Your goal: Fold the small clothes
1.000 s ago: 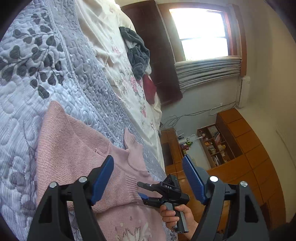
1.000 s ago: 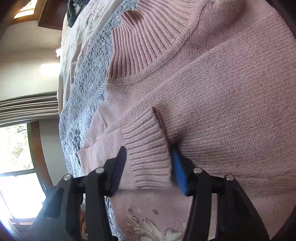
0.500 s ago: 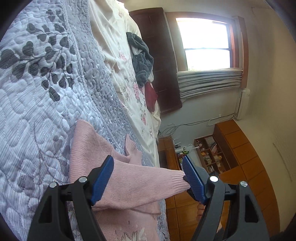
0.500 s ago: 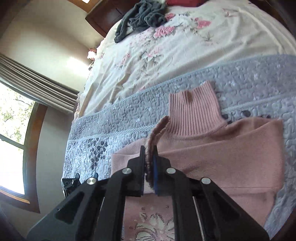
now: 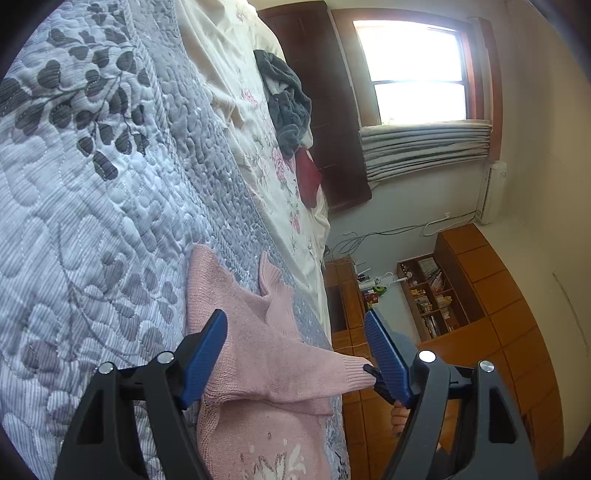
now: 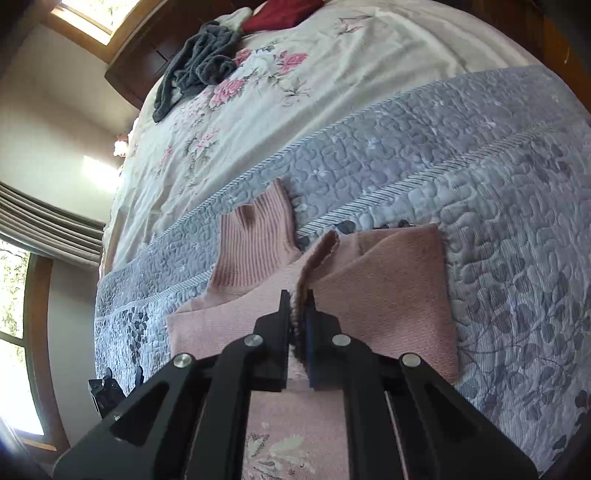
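Right claw (image 6: pixel 296 312) clamped on pink sweater (image 6: pixel 388 295) sleeve cuff; left claw (image 5: pixel 295 350) apart, empty

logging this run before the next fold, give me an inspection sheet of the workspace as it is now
Surface: grey quilted bedspread with leaf pattern over a floral sheet.
Job's things: pink turtleneck sweater lies flat, one sleeve cuff lifted.
Clutter: dark grey garment and red cloth at the far end of the bed.
Grippers: right gripper shut on the cuff; left gripper open, holding nothing.
Cables: wires along the wall below the window.
Surroundings: window, gathered curtain, wooden bookshelf.
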Tool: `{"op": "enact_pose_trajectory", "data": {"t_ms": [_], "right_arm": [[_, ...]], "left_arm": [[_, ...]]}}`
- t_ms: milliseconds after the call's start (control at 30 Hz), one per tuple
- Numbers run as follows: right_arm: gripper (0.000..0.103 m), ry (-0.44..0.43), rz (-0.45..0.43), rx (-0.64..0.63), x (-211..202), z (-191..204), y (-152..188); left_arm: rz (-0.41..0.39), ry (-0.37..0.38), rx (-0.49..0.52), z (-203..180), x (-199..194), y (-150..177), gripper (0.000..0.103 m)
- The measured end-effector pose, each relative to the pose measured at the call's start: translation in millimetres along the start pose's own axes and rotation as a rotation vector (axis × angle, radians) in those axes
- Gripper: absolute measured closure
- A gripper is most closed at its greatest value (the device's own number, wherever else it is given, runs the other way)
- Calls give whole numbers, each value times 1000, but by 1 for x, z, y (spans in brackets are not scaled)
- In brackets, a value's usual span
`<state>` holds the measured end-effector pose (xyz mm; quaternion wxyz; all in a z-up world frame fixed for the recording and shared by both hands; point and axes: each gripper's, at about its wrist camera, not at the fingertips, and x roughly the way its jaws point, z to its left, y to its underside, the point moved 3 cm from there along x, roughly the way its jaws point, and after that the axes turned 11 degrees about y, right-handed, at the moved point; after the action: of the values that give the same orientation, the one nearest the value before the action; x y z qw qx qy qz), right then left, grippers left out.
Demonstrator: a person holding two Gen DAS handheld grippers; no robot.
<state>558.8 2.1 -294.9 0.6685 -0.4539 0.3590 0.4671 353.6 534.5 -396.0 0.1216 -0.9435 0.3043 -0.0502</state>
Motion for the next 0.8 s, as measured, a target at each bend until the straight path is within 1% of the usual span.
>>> {"op": "enact_pose_trajectory", "data": {"t_ms": [167,267,400,500,633,700,767,800], "right_arm": [[97,15,38,76,24,-43,2],[97,28,54,101,34,-59,5],[97,19,75,124,46,-76,11],[97,8,96,132,59,-87,15],[97,-20,123,148,75,-99,17],[96,-37,135,141,80,-102,18],[96,-57,142,136,80,-106,18],[93,-65,135,139,75,-108,17]], "left_arm": [[23,-14,4,3,6,4,27],[39,-21,12,4,10,7,27],[60,-38,19,7,17,9,27],[88,-68,14,12,22,14,27],[125,-103,39,2,30,22,27],[162,-97,30,-6,44,24,27],[227,-133,53,-16,66,25,27],[266,-156,58,-18,77,25,27]]}}
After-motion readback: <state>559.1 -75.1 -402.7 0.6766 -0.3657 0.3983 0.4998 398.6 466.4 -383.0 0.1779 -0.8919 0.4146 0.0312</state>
